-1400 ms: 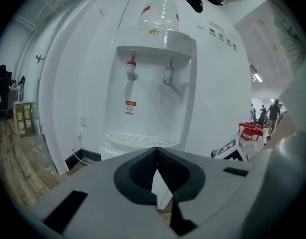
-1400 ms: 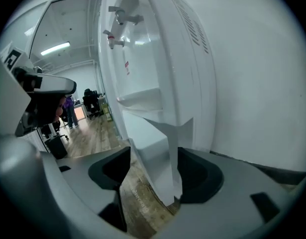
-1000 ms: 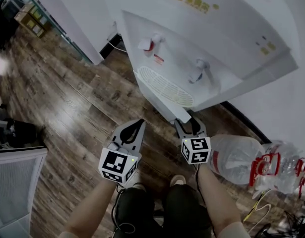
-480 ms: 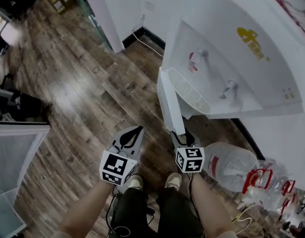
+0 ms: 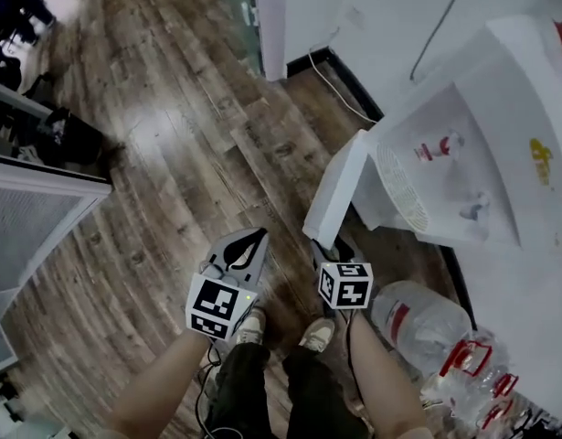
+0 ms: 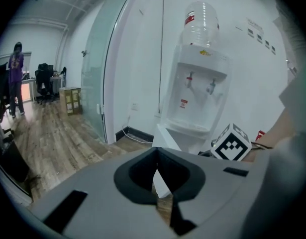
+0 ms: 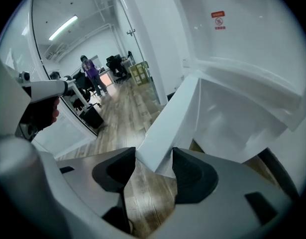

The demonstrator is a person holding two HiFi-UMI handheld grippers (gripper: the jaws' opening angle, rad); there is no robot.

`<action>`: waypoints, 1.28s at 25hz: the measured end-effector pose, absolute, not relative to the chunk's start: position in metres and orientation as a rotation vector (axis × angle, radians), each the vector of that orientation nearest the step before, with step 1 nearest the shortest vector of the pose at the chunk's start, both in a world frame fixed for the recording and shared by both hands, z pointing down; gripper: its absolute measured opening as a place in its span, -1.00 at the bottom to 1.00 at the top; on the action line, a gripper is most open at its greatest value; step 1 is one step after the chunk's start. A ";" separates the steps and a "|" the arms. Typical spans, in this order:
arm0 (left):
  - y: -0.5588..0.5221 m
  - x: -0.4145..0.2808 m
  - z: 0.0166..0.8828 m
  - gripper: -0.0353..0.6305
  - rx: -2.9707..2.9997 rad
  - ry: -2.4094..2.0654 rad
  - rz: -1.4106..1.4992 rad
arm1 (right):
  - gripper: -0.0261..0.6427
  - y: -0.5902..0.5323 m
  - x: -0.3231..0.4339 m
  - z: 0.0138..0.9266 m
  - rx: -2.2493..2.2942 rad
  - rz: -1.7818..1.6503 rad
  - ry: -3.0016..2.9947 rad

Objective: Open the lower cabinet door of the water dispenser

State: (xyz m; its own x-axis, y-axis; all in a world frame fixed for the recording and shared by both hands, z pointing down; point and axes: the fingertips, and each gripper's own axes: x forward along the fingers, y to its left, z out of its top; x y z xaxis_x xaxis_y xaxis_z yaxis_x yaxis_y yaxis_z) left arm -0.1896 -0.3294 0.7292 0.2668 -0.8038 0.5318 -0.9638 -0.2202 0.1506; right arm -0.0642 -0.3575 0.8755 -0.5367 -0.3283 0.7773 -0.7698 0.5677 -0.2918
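The white flat lower cabinet door point(image 5: 337, 195) stands swung out from the white plastic water dispenser point(image 5: 482, 126). Its long axis runs from the dispenser's front at the far right toward the person at the near left. The door's near free corner sits straight ahead of the right gripper point(image 5: 327, 245) and between its jaws, so this is plainly the nearer hand. In the right gripper view those jaws stand partway apart and are clamped on the corner, one pad on each side (held, not merely touched). The left gripper point(image 5: 253, 241) hangs just left of the door over the dark wood-plank floor point(image 5: 162, 154), apart from the panel. Its jaws are pressed together on nothing. Any further swing, I judge, carries the corner leftward.
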 end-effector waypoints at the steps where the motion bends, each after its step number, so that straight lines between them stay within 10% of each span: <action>1: -0.327 -0.197 0.729 -0.88 2.081 -1.607 0.476 | -0.21 -0.358 -0.074 0.874 0.864 0.847 -2.123; 23: -0.325 -0.255 0.724 -0.88 2.013 -1.669 0.461 | 0.12 -0.368 -0.187 0.862 0.606 0.772 -2.298; 32: -0.327 -0.233 0.680 -0.88 2.068 -1.584 0.491 | -0.46 -0.354 -0.121 0.797 0.720 0.735 -2.273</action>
